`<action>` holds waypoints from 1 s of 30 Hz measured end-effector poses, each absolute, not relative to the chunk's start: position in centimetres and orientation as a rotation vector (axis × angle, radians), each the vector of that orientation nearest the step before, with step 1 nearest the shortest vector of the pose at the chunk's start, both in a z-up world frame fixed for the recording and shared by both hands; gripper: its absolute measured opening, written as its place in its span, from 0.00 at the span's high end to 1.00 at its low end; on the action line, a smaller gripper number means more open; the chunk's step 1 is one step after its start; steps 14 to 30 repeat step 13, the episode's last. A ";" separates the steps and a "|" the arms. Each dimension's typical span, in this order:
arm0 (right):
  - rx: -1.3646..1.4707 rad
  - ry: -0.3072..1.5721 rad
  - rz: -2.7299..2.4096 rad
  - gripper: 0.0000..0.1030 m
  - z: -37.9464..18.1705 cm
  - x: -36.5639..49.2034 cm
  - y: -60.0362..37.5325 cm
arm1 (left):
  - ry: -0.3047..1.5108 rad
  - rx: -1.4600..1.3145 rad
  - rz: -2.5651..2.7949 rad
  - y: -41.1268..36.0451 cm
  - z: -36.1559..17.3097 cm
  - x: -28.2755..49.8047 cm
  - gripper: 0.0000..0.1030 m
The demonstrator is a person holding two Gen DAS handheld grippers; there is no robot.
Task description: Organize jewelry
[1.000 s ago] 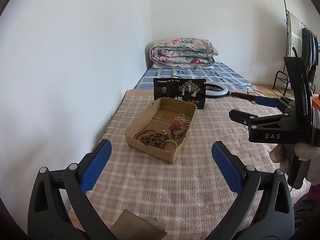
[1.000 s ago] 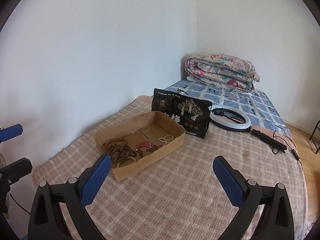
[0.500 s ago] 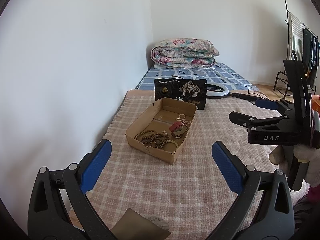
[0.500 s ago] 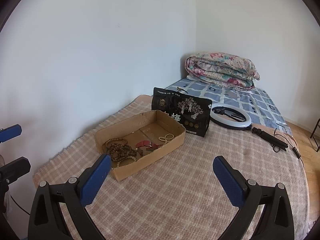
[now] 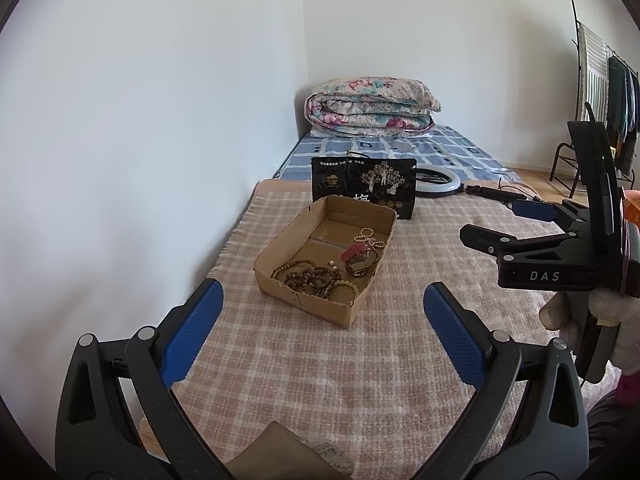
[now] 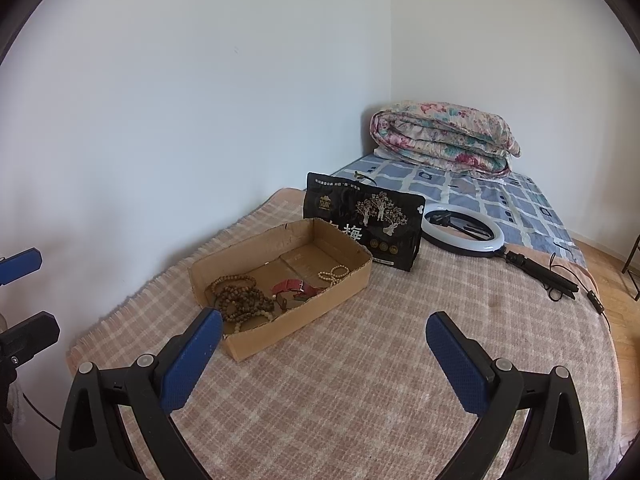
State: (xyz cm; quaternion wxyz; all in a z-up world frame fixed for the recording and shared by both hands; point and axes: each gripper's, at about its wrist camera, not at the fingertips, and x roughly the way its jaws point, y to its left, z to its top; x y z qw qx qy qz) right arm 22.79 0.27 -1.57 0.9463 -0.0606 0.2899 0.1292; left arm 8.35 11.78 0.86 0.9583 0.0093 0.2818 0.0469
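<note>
A shallow cardboard box [image 5: 280, 258] sits on the checked blanket; it also shows in the right wrist view [image 6: 320, 298]. In it lie dark wooden bead strands [image 5: 310, 276] [image 6: 240, 300], a red strap item [image 5: 354, 251] [image 6: 290, 286] and a pale bead bracelet [image 5: 368, 236] [image 6: 334, 273]. My left gripper [image 5: 322, 322] is open and empty, hovering short of the box's near corner. My right gripper [image 6: 324, 348] is open and empty, right of the box; it shows from the side in the left wrist view [image 5: 504, 224].
A black printed pouch [image 5: 364, 192] [image 6: 362, 220] stands behind the box. A ring light on a stand [image 6: 464, 232] lies right of it. A folded floral quilt [image 6: 444, 136] lies at the far wall. A wall runs along the left.
Both views have shifted only slightly; the box appears a touch nearer. Both grippers stay open and empty.
</note>
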 end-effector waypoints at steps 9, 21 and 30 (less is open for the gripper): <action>-0.106 0.595 0.265 0.00 -2.1 23.0 0.1 | 0.567 0.026 0.093 11.7 0.8 8.4 0.01; -0.101 0.596 0.267 0.00 -2.1 23.0 0.1 | 0.579 0.016 0.088 11.6 0.7 8.6 0.01; -0.101 0.596 0.267 0.00 -2.1 23.0 0.1 | 0.579 0.016 0.088 11.6 0.7 8.6 0.01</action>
